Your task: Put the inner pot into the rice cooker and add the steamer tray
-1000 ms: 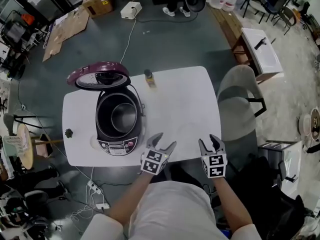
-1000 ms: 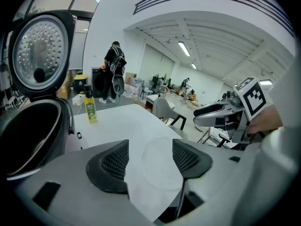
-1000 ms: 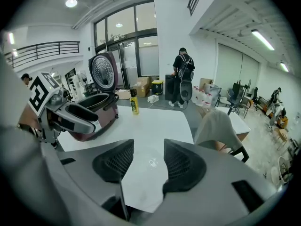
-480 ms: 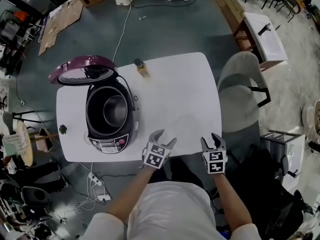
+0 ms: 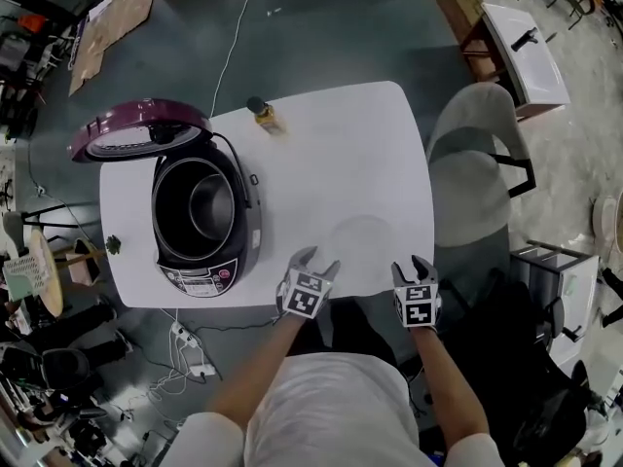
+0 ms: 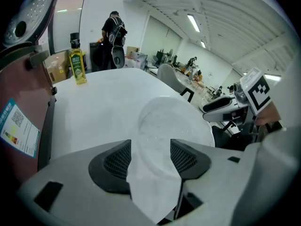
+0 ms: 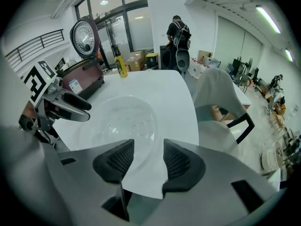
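left gripper (image 5: 318, 260): jaws apart, just been narrowing, nothing between them | right gripper (image 5: 409, 264): jaws apart, empty | steamer tray (image 5: 362, 241): clear, round, flat on table (image 5: 331, 154) just beyond both | rice cooker (image 5: 200, 278): left, panel at near edge, lid (image 5: 136, 129) open at far end | inner pot (image 5: 209, 207): inside cooker, mouth up | bottle (image 5: 261, 115): upright, far edge

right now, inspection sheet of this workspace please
surface: white table, rounded corners
job's things: rice cooker open, inner pot inside; clear steamer tray on table ahead of both grippers
clutter: bottle at far edge; small dark thing at left edge
grippers: left gripper open, jaws just been closing, nothing between them; right gripper open, empty
cables: white cable and power strip on the floor
surroundings: chair at right, cardboard on floor
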Action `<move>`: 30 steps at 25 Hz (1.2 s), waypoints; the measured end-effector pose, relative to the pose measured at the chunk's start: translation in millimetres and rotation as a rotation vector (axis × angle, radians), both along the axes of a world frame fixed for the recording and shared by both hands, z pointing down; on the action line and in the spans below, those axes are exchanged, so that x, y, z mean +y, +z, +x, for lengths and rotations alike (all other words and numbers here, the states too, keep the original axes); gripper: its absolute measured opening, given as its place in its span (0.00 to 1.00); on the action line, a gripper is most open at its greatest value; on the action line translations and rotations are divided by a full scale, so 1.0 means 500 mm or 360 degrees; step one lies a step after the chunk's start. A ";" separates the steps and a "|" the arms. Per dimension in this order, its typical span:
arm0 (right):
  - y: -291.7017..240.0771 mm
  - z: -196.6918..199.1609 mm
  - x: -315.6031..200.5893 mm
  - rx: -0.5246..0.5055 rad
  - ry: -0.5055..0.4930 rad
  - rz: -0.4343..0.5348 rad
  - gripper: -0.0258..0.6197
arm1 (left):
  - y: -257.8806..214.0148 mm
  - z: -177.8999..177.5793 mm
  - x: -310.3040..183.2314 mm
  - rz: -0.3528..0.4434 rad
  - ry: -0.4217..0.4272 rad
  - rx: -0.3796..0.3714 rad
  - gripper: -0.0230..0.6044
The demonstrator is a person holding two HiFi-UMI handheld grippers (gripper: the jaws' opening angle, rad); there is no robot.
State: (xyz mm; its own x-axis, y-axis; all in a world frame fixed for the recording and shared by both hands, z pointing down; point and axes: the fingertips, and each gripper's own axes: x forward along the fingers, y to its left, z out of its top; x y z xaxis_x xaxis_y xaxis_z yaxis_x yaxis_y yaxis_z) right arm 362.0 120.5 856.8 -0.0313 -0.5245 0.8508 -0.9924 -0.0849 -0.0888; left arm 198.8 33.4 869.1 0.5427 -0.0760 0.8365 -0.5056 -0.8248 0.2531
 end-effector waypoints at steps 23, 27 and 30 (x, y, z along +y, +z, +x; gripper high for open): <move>0.073 -0.005 -0.003 -0.0068 -0.0009 -0.0168 0.21 | 0.057 -0.014 0.015 -0.0136 -0.0014 -0.0101 0.25; 0.043 -0.012 -0.015 -0.0059 -0.0041 -0.0124 0.21 | 0.033 -0.020 0.006 -0.0102 -0.0019 -0.0088 0.25; 0.022 -0.018 -0.019 -0.0056 -0.0053 -0.0096 0.21 | 0.011 -0.026 0.004 -0.0082 -0.0030 -0.0074 0.24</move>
